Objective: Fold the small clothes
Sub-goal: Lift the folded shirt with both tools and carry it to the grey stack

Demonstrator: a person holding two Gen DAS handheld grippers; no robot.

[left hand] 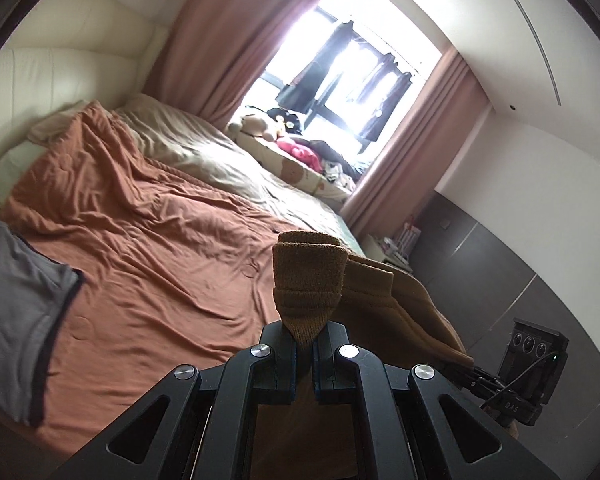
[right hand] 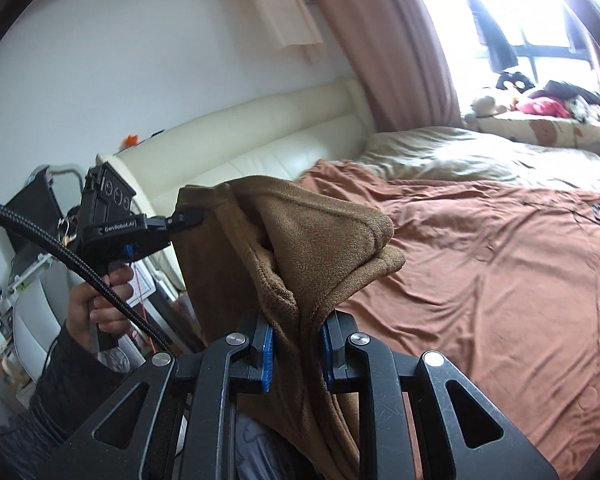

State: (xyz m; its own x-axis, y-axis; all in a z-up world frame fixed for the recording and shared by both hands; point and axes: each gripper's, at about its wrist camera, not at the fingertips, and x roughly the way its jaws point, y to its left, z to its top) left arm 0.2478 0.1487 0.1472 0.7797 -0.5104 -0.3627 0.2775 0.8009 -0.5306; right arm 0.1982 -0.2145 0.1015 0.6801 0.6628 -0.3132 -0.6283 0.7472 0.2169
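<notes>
A small brown fleece garment (left hand: 308,280) hangs in the air above the bed, held by both grippers. My left gripper (left hand: 305,346) is shut on one bunched corner of it, and the cloth sticks up past the fingertips. My right gripper (right hand: 298,334) is shut on another edge of the brown garment (right hand: 300,232), which folds over in front of the camera. The left gripper (right hand: 188,218) shows in the right wrist view, pinching the garment's far top corner, with a hand (right hand: 100,300) on its handle. The right gripper (left hand: 470,374) shows at the cloth's lower edge in the left wrist view.
Below lies a bed with a rumpled rust-orange cover (left hand: 148,248) and a beige sheet (left hand: 204,148). A grey garment (left hand: 16,308) lies at the bed's left edge. A cream headboard (right hand: 260,128) stands behind. Toys and clothes (left hand: 300,148) sit by the curtained window (left hand: 348,72).
</notes>
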